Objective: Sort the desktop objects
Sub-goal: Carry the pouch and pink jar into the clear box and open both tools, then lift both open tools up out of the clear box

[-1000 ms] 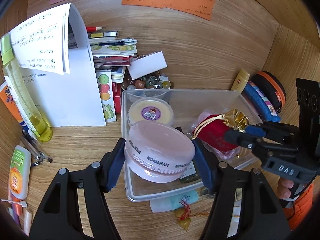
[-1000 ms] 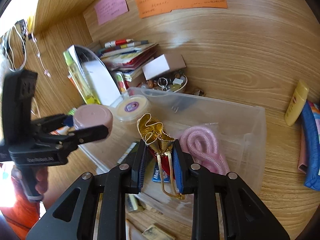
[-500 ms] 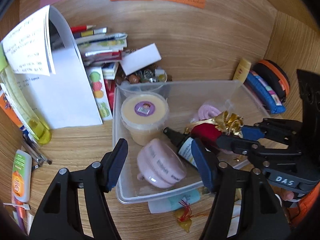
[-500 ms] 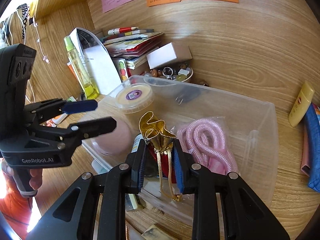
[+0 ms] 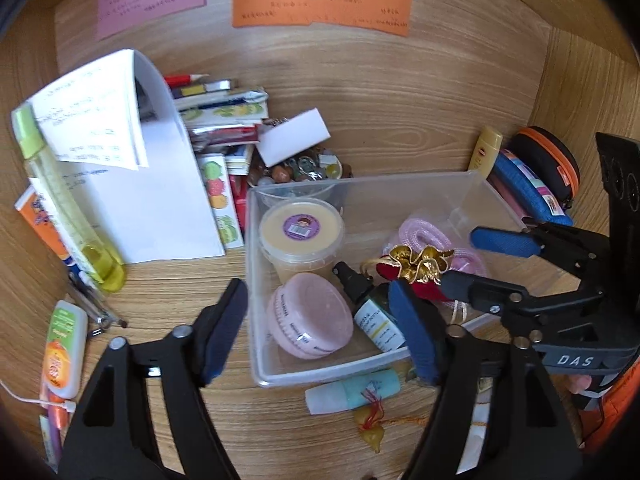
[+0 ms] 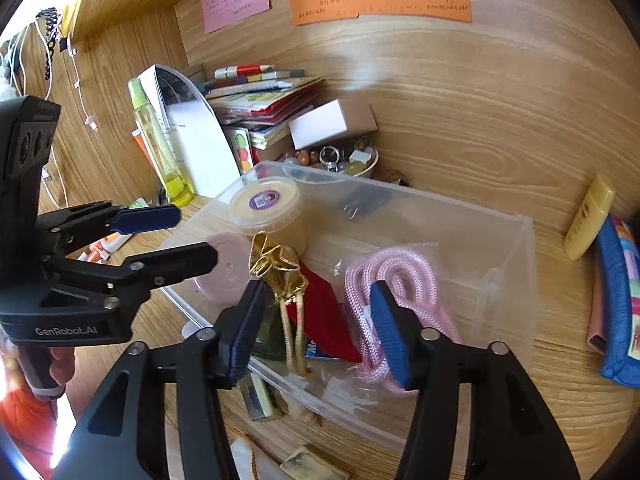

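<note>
A clear plastic bin [image 5: 416, 184] [image 6: 520, 240] sits on the wooden desk. Inside lie a pink round jar [image 5: 310, 326] [image 6: 224, 266], a cream tub with a purple sticker [image 5: 301, 230] [image 6: 264, 202], a dark dropper bottle [image 5: 366, 300], a pink rope in a bag [image 6: 392, 280] and a red pouch with a gold ruffled top [image 5: 418, 262] [image 6: 280, 260]. My left gripper [image 5: 316, 328] is open and empty above the bin's front edge. My right gripper [image 6: 316, 320] is open, its jaws either side of the pouch, which rests in the bin.
Left of the bin are a stack of books and papers [image 5: 224, 120], a white folder [image 5: 152, 200], a yellow-green bottle [image 5: 68, 216] and a bowl of beads [image 5: 300, 168]. A yellow tube [image 6: 588, 216] and blue case [image 6: 616, 300] lie right. A pale tube [image 5: 352, 392] lies in front.
My left gripper opened and let the pink jar down into the bin, then drew back. My right gripper opened and released the red pouch into the bin.
</note>
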`<state>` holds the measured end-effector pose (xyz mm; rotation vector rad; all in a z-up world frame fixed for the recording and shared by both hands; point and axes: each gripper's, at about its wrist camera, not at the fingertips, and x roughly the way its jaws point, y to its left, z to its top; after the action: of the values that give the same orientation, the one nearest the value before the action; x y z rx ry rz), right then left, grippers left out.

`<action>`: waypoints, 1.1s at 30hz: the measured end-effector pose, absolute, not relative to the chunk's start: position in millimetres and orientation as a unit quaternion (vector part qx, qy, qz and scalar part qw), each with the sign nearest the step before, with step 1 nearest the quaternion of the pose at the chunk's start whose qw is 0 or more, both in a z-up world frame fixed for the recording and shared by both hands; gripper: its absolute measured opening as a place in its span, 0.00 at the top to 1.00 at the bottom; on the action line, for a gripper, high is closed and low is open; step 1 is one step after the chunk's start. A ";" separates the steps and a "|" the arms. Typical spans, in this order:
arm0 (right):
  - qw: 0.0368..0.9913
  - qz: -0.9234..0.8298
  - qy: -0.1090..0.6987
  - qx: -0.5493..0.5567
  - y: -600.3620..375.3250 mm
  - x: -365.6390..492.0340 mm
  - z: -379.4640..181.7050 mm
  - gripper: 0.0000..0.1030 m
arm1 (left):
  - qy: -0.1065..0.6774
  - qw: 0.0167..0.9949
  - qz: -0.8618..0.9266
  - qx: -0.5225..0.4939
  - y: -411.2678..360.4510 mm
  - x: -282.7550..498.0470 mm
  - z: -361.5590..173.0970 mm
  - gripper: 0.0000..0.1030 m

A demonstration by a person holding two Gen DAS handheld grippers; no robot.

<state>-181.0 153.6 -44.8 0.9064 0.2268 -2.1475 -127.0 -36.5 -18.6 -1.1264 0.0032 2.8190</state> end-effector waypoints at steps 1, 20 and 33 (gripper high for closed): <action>0.386 -0.848 0.090 0.353 154.4 -179.8 -42.5 0.41 | -0.001 0.051 0.928 -0.369 -37.7 -124.8 -17.3 0.22; 0.355 -0.875 0.096 0.316 179.1 -129.7 -9.4 0.20 | -0.039 0.038 0.926 -0.373 -51.9 -72.8 -12.4 0.06; 0.341 -0.882 0.085 0.315 215.6 -88.5 -14.2 0.15 | -0.059 0.047 0.920 -0.384 -44.8 -37.3 -26.9 0.05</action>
<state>-88.5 215.6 -14.2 0.8187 0.2215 -2.2947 -37.3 -44.8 -26.9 -1.1733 -0.1790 2.8080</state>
